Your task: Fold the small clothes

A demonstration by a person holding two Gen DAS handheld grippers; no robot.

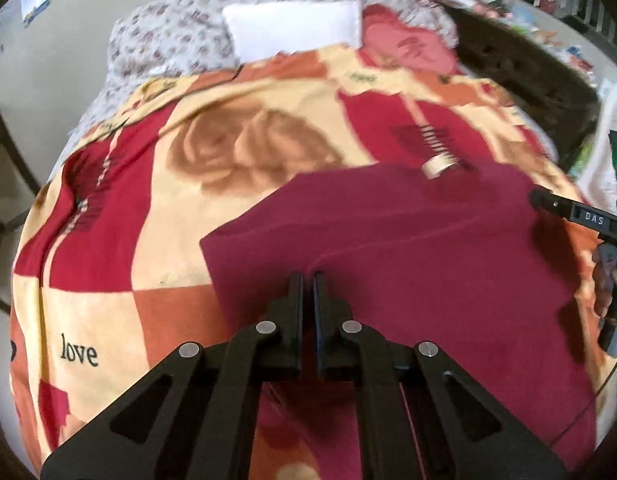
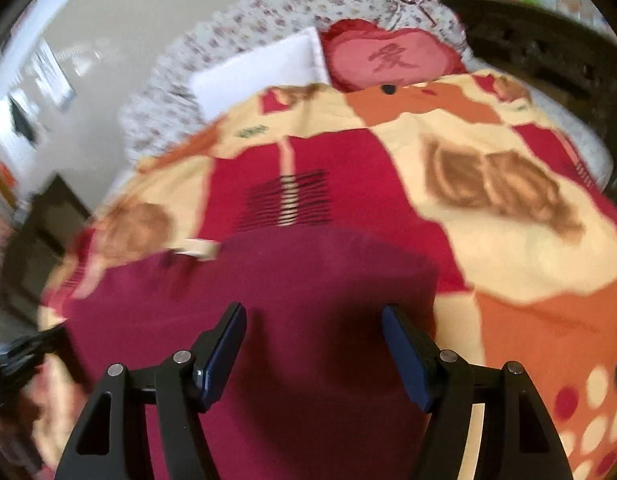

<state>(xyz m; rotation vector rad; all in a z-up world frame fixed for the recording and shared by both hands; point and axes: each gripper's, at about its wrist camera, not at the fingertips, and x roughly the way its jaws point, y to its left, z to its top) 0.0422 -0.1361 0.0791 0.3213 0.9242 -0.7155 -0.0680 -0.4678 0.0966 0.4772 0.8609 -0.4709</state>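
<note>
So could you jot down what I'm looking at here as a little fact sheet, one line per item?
Place: a bed covered by a patterned blanket in red, cream and orange
Garment: a maroon cloth spread flat on the blanket
Left gripper: shut, a fold of the cloth pinched at its tips
Right gripper: open, over the cloth, holding nothing
Small item: a tape roll at the cloth's far edge
Head of bed: a white pillow beside a red heart cushion
Picture quality: blurred
</note>
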